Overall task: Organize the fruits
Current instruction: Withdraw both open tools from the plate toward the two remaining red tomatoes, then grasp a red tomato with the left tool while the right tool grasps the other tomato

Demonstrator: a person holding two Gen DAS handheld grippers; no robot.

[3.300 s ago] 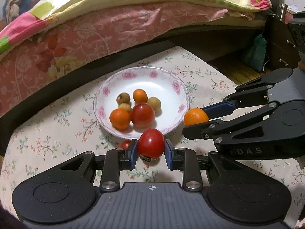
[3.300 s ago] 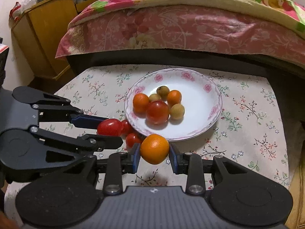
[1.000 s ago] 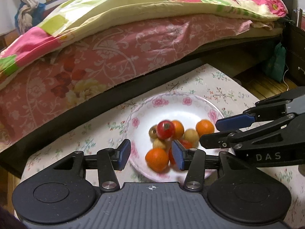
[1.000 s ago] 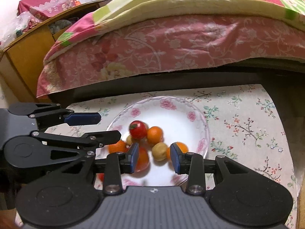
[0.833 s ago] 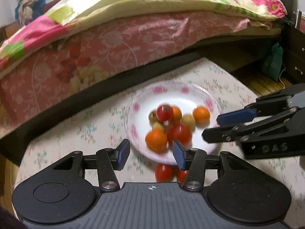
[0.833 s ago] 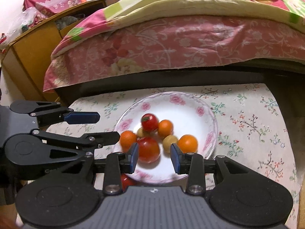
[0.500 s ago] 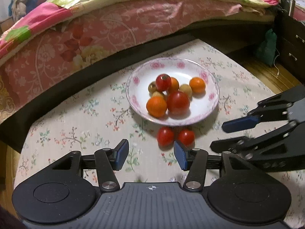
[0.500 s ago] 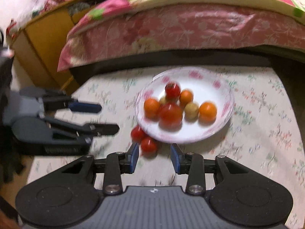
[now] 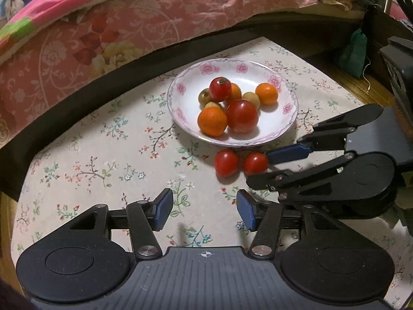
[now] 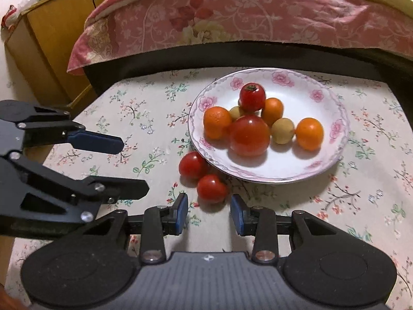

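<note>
left gripper [image 9: 204, 209]: matte black ribbed body | round disc housing outboard of each jaw | black linkage bars behind the jaws, silver screws at pivots | blue pads lining the fingertips [image 9: 164, 208] | small white crosshair mark centred behind the jaws || right gripper [image 10: 208, 211]: same black build, silver screws, blue pads, crosshair mark

text: none legible | labels: none | brands: none | numbers: none

A home bedroom is shown: a quilt-covered bed [image 9: 129, 25] fills the frame's top, a wooden cabinet [image 10: 46, 51] its upper left.
</note>
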